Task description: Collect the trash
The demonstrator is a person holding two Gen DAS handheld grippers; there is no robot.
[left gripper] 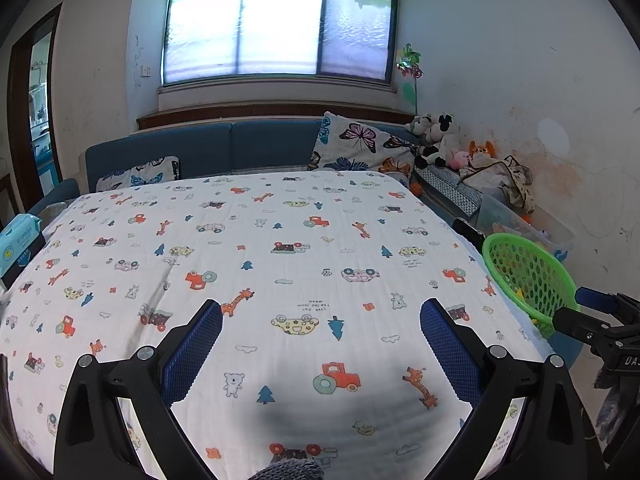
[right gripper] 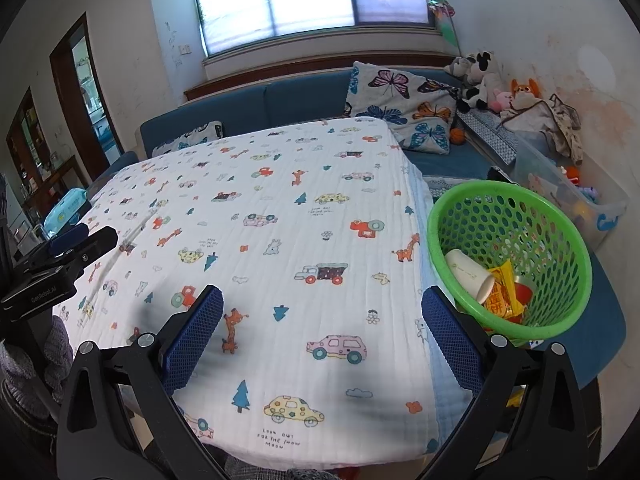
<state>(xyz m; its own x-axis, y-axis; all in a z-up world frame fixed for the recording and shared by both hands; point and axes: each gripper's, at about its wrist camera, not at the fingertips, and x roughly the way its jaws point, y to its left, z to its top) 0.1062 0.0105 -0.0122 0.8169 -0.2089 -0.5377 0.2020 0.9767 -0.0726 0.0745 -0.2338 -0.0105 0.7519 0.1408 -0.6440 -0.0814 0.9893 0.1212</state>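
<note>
A green mesh basket [right gripper: 560, 216] stands to the right of the table; it also shows in the left wrist view [left gripper: 520, 264]. Inside lie a white paper cup [right gripper: 469, 274], a yellow snack wrapper [right gripper: 504, 294] and something red [right gripper: 523, 292]. My left gripper [left gripper: 320, 308] is open and empty above the table's printed cloth [left gripper: 280, 240]. My right gripper [right gripper: 322, 296] is open and empty above the cloth's right front part [right gripper: 300, 220], just left of the basket. Each gripper shows at the edge of the other's view: the right one [left gripper: 576, 312], the left one [right gripper: 92, 236].
A blue wet-wipes pack [left gripper: 18, 240] lies at the table's left edge, also in the right wrist view [right gripper: 66, 208]. A blue sofa [left gripper: 240, 148] with butterfly pillows [left gripper: 360, 148] stands behind. Plush toys [left gripper: 436, 140] and a clear toy bin [right gripper: 572, 192] are at the right wall.
</note>
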